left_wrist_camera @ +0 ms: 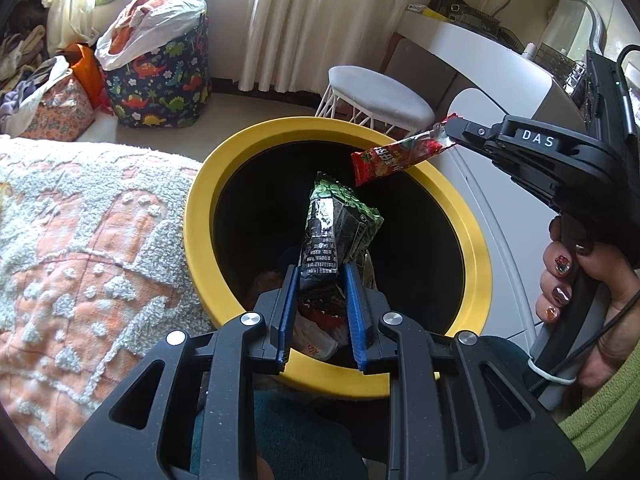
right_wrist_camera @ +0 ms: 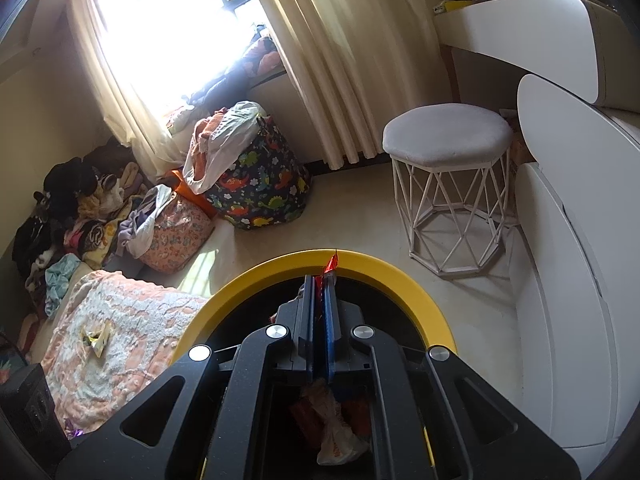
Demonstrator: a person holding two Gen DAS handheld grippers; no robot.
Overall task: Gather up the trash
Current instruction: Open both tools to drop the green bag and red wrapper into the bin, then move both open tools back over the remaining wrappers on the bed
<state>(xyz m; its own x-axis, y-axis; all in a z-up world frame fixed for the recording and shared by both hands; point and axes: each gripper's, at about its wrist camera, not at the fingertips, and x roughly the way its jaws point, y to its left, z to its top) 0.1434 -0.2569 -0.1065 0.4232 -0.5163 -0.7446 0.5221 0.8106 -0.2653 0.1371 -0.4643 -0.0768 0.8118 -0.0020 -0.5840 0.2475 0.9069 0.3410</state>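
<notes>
A yellow-rimmed bin [left_wrist_camera: 200, 216] with a black inside stands by the bed and holds several wrappers [left_wrist_camera: 320, 340]. My left gripper [left_wrist_camera: 322, 276] is shut on a green and black snack packet [left_wrist_camera: 336, 224] and holds it over the bin's mouth. My right gripper [left_wrist_camera: 450, 130] is shut on a red wrapper [left_wrist_camera: 392, 158] that hangs over the bin's far rim. In the right wrist view the right gripper [right_wrist_camera: 320, 280] is closed with the red wrapper's tip [right_wrist_camera: 331, 263] poking out above the bin's rim [right_wrist_camera: 416, 292]. A small yellow wrapper [right_wrist_camera: 96, 340] lies on the bed blanket.
A pink and white blanket [left_wrist_camera: 80, 240] covers the bed on the left. A white wire-frame stool [right_wrist_camera: 448, 140] stands behind the bin, a white desk [right_wrist_camera: 560, 12] to the right. A dinosaur-print laundry bag [right_wrist_camera: 260, 188] and piles of clothes [right_wrist_camera: 80, 216] sit near the curtained window.
</notes>
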